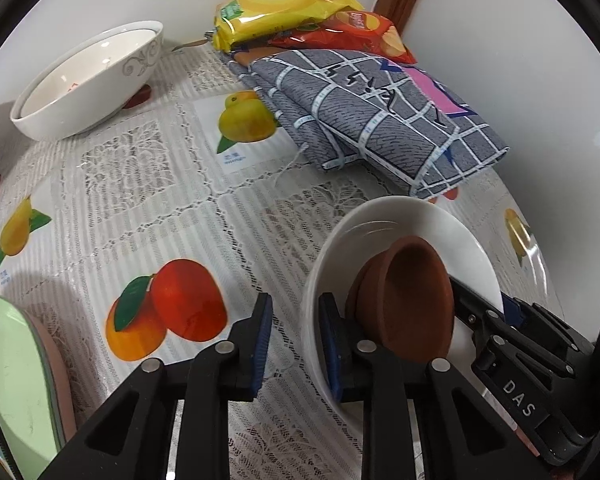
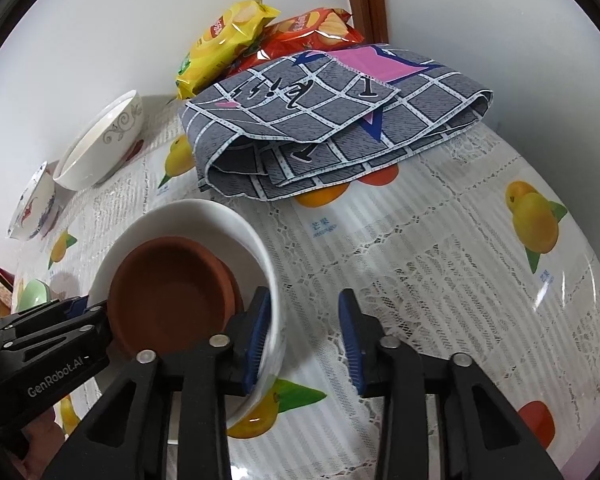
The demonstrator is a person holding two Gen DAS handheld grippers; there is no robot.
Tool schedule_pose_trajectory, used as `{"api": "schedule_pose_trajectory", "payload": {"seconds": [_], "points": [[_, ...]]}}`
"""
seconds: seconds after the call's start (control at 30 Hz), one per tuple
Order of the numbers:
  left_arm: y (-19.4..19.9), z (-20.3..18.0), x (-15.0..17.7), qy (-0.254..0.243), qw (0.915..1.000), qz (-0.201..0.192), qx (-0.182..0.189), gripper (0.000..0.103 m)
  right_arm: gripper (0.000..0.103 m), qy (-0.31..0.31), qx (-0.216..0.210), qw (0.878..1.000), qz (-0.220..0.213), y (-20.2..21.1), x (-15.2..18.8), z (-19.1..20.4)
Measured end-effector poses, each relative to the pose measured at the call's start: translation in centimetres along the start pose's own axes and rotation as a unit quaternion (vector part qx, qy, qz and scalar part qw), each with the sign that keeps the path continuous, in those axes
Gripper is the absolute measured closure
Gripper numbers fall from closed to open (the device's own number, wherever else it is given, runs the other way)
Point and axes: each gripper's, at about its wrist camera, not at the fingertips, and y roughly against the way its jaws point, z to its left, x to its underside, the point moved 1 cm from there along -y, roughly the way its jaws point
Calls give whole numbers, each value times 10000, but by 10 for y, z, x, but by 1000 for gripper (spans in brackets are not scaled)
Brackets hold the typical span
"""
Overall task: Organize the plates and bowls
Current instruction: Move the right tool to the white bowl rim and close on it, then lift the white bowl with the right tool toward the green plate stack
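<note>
Inside the white bowl [image 2: 204,220] sits a brown dish [image 2: 168,292].

Table with a lace, fruit-printed tablecloth [image 1: 148,184] holding a patterned white bowl [image 1: 88,80], folded grey checked cloth [image 1: 380,120], yellow and red snack bags [image 1: 284,4], a white plate [image 2: 204,216]

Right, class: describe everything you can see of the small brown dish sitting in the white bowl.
The brown dish is small, round and shallow, matte like unglazed terracotta, with a thick rim and a narrower base. It is empty. It lies tilted inside the white bowl, leaning on the bowl's inner wall. The bowl stands on the fruit-print tablecloth. Both grippers' fingers are open, either side of the bowl's rim; whether any touches the dish is unclear.
</note>
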Motion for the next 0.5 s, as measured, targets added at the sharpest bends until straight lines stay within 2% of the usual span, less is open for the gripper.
{"api": "schedule_pose_trajectory", "payload": {"seconds": [0.13, 0.27, 0.5], "points": [[0, -1, 1, -34, 9999, 3, 135, 91, 79, -4, -51, 10000, -54, 1, 2, 2], [2, -6, 1, -137, 9999, -39, -5, 91, 94, -76, -161, 9998, -83, 1, 2, 5], [5, 0, 9, -40, 10000, 10, 74, 91, 94, -196, -160, 9997, -19, 5, 4, 7]]}}
